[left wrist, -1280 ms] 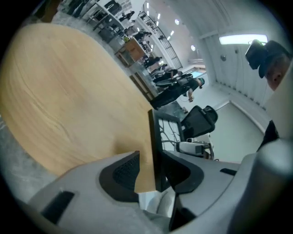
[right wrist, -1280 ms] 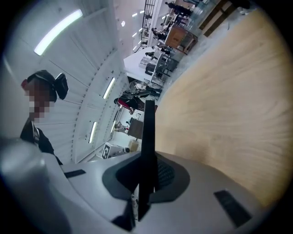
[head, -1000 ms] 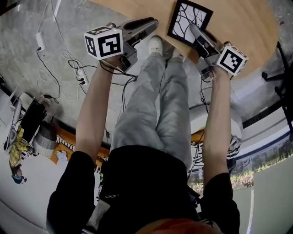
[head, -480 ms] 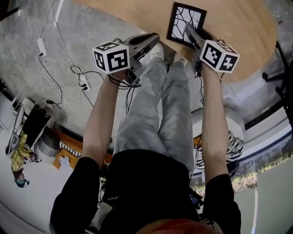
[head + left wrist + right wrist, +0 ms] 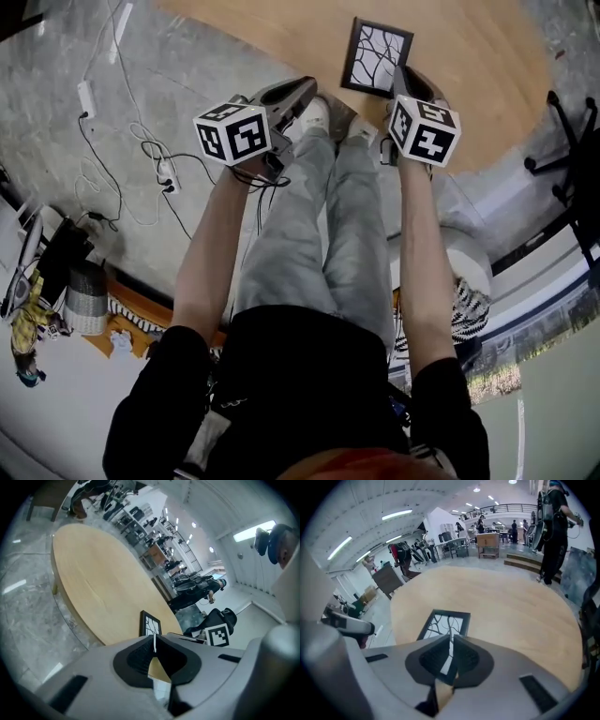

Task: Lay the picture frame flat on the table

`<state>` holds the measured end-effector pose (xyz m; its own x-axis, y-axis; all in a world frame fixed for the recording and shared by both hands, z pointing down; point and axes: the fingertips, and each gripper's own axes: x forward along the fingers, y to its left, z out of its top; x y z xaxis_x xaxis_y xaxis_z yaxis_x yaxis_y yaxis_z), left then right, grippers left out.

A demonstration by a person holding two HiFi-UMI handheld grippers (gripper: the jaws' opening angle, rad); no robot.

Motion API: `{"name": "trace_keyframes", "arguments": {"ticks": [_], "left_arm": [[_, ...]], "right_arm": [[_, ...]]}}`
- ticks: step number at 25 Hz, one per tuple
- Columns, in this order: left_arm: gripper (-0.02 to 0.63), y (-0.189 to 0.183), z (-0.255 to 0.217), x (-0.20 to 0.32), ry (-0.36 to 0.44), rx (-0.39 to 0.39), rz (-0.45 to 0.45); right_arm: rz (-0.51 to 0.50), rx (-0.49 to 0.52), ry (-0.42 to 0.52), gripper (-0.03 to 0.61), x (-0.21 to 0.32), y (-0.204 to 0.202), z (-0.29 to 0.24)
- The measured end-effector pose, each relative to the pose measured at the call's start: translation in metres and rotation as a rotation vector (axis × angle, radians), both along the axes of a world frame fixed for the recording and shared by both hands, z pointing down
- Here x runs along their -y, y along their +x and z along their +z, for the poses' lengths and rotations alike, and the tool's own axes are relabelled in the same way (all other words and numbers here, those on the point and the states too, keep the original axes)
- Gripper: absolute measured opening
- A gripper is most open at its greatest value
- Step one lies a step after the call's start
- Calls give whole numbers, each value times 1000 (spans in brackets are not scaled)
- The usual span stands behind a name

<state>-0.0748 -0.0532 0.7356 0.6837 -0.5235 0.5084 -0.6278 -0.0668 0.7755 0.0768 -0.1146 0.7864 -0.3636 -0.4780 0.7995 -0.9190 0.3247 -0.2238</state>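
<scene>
The black picture frame (image 5: 377,56) with a branching-line print lies flat on the round wooden table (image 5: 478,56), near its front edge. My right gripper (image 5: 401,79) hovers at the frame's near right corner. In the right gripper view its jaws are closing, a thin slit apart with nothing between them, and the frame (image 5: 445,622) lies just beyond the tips. My left gripper (image 5: 302,89) hangs off the table's edge, left of the frame. Its jaws are closing too, tips meeting on nothing, and the frame (image 5: 150,623) shows ahead of them.
Cables and a power strip (image 5: 161,161) lie on the grey floor at left. The person's legs and white shoes (image 5: 319,92) are under the table edge. A chair base (image 5: 561,141) stands at right. People (image 5: 555,527) and gym machines are far behind the table (image 5: 511,602).
The right gripper has turned and drawn back from over the frame's corner to its near edge. The left gripper has shifted slightly right. The frame now lies a little squarer.
</scene>
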Motion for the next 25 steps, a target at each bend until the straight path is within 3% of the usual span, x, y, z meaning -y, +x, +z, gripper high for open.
{"name": "trace_keyframes", "arguments": {"ticks": [5,8,12,16,21,25], "left_arm": [[11,-14,-71,16,71,165,-113],[9,-13,-146,55,211,251,-141],[9,9,-263,64,311,333,-170],[9,-11,-350,105,476,371,-201],[9,-12,-475,132,640,403,-395],[9,7,-518,135,716,445,-461]], "right_arm": [[-94,234,66,11,-18,-30,-84],[-126,323,167,11,10,-44,-158],[-88,394,281,11,25,-24,-277],[-54,472,417,11,69,-29,-352],[-25,498,592,11,94,1,-484],[12,506,728,11,92,30,-555]]}}
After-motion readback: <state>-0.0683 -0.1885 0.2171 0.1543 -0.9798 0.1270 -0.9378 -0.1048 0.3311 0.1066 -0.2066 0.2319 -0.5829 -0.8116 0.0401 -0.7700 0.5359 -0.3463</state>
